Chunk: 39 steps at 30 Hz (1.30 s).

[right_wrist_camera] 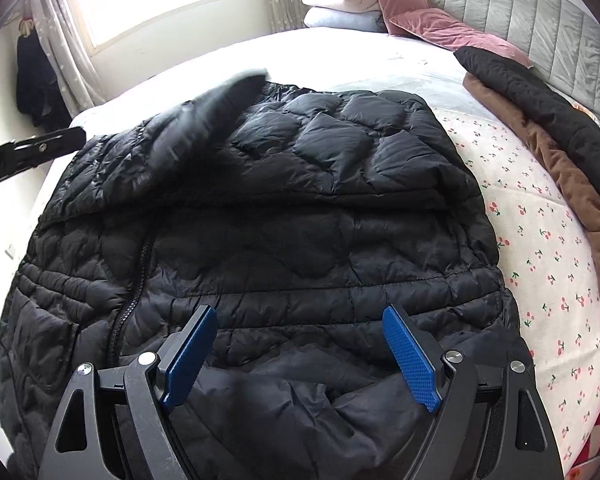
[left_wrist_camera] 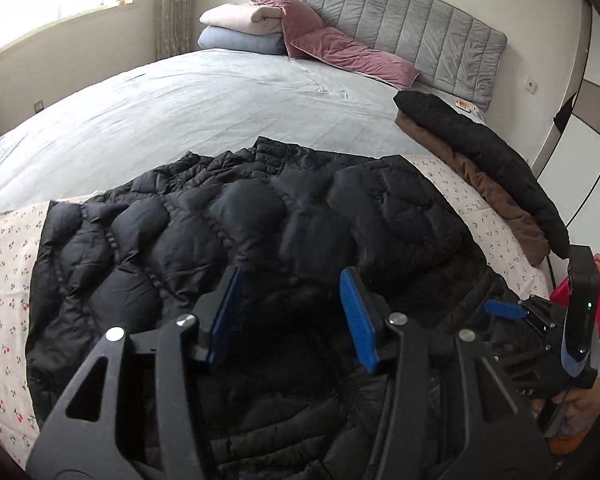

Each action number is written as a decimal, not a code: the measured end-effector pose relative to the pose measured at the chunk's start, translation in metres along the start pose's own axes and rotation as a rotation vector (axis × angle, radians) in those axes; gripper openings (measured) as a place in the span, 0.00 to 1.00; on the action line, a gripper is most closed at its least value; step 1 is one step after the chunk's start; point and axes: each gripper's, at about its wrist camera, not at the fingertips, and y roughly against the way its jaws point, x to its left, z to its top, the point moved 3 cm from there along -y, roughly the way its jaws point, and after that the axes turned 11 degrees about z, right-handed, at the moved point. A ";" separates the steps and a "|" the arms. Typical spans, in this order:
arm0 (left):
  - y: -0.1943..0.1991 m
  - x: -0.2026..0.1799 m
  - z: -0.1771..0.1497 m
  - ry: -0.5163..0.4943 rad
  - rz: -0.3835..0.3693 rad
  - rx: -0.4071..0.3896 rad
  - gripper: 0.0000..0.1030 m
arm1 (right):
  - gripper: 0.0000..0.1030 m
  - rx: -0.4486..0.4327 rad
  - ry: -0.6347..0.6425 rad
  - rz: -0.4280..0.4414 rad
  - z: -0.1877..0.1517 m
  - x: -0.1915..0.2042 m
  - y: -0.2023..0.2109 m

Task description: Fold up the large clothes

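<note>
Left wrist view is showing the left hand-held gripper [left_wrist_camera: 290, 312] hanging over a black puffer jacket [left_wrist_camera: 204, 224], its blue pads [left_wrist_camera: 358, 316] standing apart with nothing clamped between them. The jacket is lying spread across the near end of the bed [left_wrist_camera: 180, 108], partly on a cherry-print sheet [left_wrist_camera: 4, 280] and partly on the grey cover. To the jacket's right, the right hand-held gripper [left_wrist_camera: 512, 312] is showing at the frame edge.

In the right wrist view the right hand-held gripper [right_wrist_camera: 300, 356] is hovering just above the jacket's [right_wrist_camera: 300, 184] near hem, its pads [right_wrist_camera: 408, 356] spread wide and holding nothing. One part of the jacket is lying folded over the body, and a blurred flap is lifting at its far left corner. Left of the jacket, part of the left hand-held gripper [right_wrist_camera: 32, 152] is reaching in. Right of the jacket, a black and a brown garment [right_wrist_camera: 540, 128] are lying stacked near the bed's edge. Beyond the jacket, pillows [right_wrist_camera: 440, 24] are resting against the headboard [right_wrist_camera: 520, 8].
</note>
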 end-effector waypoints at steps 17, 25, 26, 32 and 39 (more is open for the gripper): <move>-0.021 0.161 -0.020 0.286 0.100 0.027 0.41 | 0.82 -0.061 -0.095 0.198 0.093 0.027 -0.014; -0.068 0.169 0.017 0.270 0.042 0.005 0.26 | 0.06 -0.008 -0.086 0.144 0.133 0.034 -0.082; -0.074 0.170 0.017 0.271 0.042 0.000 0.26 | 0.06 -0.052 -0.081 0.137 0.137 0.034 -0.075; -0.134 0.186 -0.018 0.310 0.079 0.121 0.20 | 0.10 0.046 -0.040 0.025 0.131 0.022 -0.108; -0.105 0.179 -0.020 0.323 0.053 0.157 0.67 | 0.44 0.090 0.014 0.021 0.118 0.027 -0.096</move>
